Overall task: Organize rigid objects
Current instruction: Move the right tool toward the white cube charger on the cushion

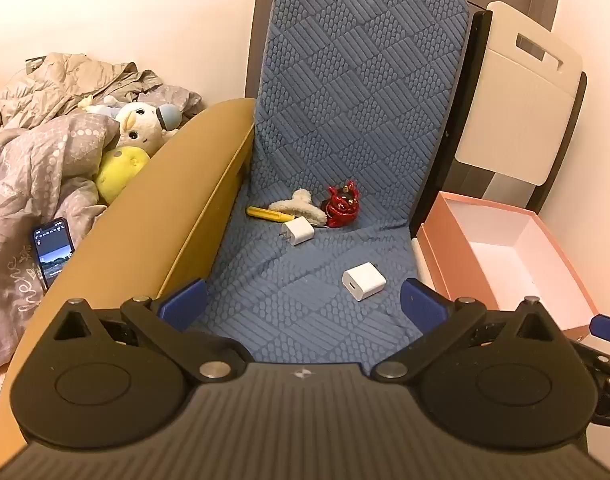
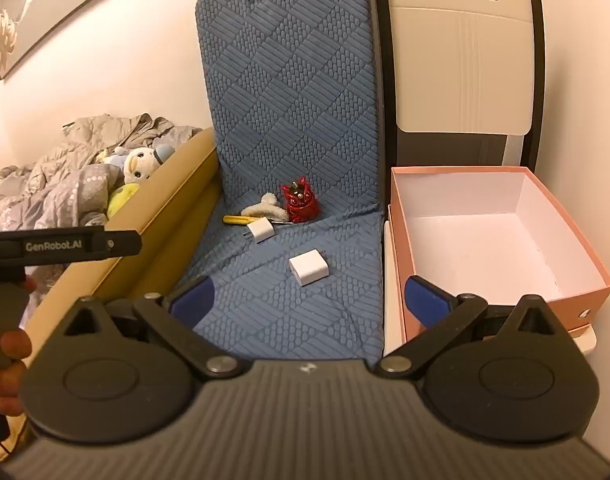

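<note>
White charger (image 1: 364, 281) lies ahead between open left claw (image 1: 303, 300) tips.

My left tongs' body is cutting off the near end of the blue seat cushion (image 1: 305, 312) and a corner of the pink box (image 1: 505, 264). The fluffy hair clip (image 1: 293, 204) is hiding the yellow tool's (image 1: 263, 213) far end. The phone's (image 1: 53, 254) screen is showing too small to read, and the quilt is burying the plush toy's (image 1: 139, 128) lower half.

"GenRobot.AI" stands in pale letters on the black body of the left claw (image 2: 61, 245), seen at the right wrist view's left edge
</note>
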The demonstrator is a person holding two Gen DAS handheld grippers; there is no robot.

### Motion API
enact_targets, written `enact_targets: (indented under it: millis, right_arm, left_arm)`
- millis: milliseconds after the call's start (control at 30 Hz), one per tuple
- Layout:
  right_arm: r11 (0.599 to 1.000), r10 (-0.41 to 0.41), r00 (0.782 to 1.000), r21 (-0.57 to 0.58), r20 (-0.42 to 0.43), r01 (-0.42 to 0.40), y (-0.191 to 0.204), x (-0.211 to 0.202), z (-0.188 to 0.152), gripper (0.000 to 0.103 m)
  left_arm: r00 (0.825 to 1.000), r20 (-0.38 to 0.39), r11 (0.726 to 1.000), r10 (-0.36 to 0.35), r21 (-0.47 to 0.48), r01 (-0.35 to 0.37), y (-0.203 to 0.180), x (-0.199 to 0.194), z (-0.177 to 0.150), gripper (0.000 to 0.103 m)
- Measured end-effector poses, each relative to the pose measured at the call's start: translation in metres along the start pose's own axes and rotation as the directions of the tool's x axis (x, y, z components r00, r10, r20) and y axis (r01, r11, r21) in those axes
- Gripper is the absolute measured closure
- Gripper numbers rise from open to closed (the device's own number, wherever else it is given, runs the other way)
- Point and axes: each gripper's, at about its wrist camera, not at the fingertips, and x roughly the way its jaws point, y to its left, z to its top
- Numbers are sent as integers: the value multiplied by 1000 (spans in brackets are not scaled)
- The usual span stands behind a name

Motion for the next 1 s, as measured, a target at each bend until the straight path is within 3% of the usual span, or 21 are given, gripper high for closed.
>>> enact_targets:
  millis: [567,1000]
  right_arm:
    - [1000,-14,1000,1,-9,14,2,-1,-4,0]
    - [999,36,999,8,-5,-36,-24,16,-6,0]
  left_arm:
    - [1000,-6,1000,1,-8,-1,-3,-6,1,0]
    - [999,-47,1000,7,8,-6,-35,39,-3,0]
